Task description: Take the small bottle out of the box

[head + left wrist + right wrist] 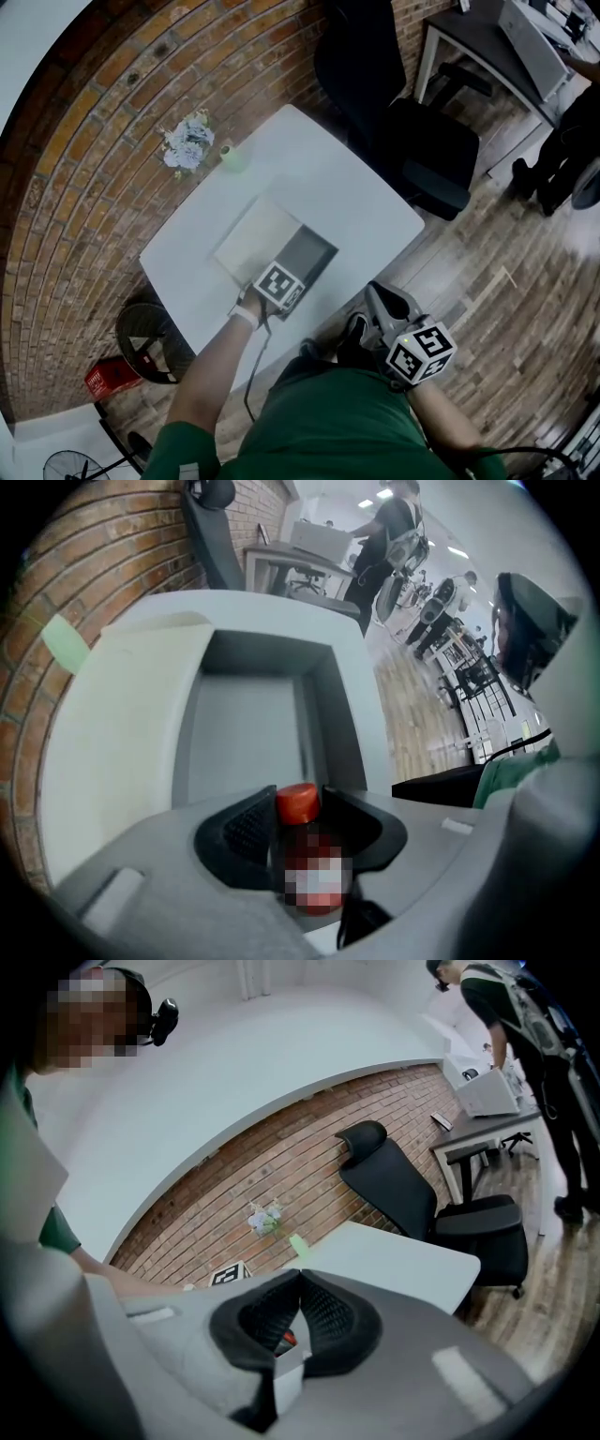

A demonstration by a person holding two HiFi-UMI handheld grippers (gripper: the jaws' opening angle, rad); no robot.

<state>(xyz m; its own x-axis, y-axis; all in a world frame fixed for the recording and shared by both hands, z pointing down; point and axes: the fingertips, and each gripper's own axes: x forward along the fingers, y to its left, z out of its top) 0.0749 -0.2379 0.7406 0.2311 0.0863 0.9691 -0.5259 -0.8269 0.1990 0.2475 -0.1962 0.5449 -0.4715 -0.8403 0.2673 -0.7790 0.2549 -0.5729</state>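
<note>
- The bottle (305,846) is seen only in the left gripper view, clamped between the left gripper's (300,799) jaws at the box's (323,714) near end.
- Its long axis is laid along the jaws, with the red cap (297,802) pointed forward.
- The right gripper's (299,1277) jaws are closed together, empty.

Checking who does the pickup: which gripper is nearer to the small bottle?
Left. The left gripper is over the box, jaws on the small bottle. The right gripper hangs off the table's near edge, jaws together.
</note>
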